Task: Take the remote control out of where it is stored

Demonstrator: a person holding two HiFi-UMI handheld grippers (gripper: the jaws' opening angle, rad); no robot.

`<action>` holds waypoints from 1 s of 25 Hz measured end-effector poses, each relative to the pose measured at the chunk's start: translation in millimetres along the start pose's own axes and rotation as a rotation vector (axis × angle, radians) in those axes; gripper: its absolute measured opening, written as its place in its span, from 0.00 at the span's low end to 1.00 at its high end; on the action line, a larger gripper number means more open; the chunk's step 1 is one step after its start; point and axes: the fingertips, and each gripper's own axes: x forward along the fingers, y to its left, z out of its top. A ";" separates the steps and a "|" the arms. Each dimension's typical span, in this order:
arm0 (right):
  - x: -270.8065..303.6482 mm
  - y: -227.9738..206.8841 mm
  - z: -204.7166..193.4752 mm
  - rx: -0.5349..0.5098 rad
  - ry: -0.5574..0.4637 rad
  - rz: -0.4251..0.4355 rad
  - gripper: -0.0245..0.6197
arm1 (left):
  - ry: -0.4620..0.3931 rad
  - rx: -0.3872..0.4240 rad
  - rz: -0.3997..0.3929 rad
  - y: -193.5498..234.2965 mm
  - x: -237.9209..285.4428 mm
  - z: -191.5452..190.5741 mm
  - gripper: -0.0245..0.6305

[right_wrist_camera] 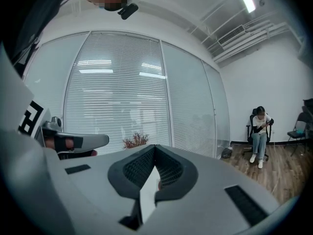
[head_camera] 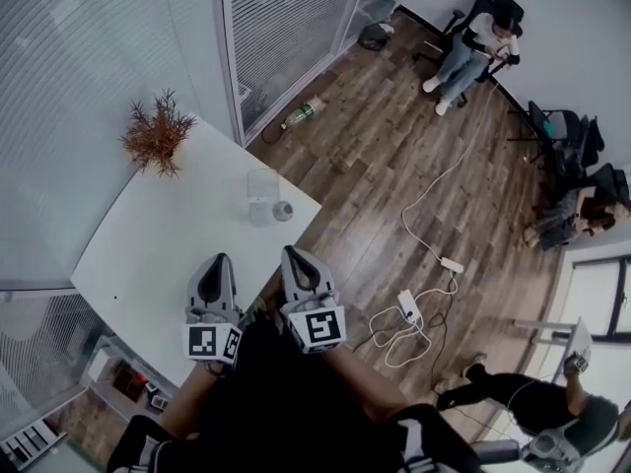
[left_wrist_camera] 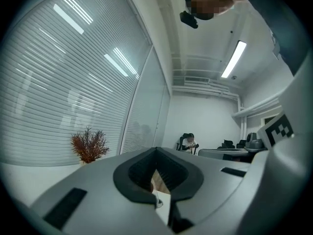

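Holding both tongs low, side by side at the near edge of the white table (head_camera: 138, 254), makes sense, I think, because the job has not started. The left gripper (head_camera: 220, 259) and the right gripper (head_camera: 290, 253) both point across the table. Each one's jaws are pressed together with nothing in them, so they would need to open before grabbing. The remote control is too small to pick out. My guess is it sits in the see-through box (head_camera: 259, 195) near the far corner, right beside a small round thing (head_camera: 283, 210). The box looks pale and clear, with something greyish low inside
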 end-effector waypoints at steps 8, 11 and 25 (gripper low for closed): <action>45.8 -10.7 -37.1 0.005 0.077 -0.008 0.04 | 0.038 -0.015 0.029 15.4 26.9 -13.6 0.04; 62.5 -15.0 -59.6 0.017 0.125 -0.020 0.05 | 0.055 -0.018 0.028 19.3 38.6 -19.3 0.04; 141.0 -23.9 -163.5 0.086 0.344 -0.079 0.37 | 0.133 -0.075 0.030 45.9 76.3 -60.5 0.04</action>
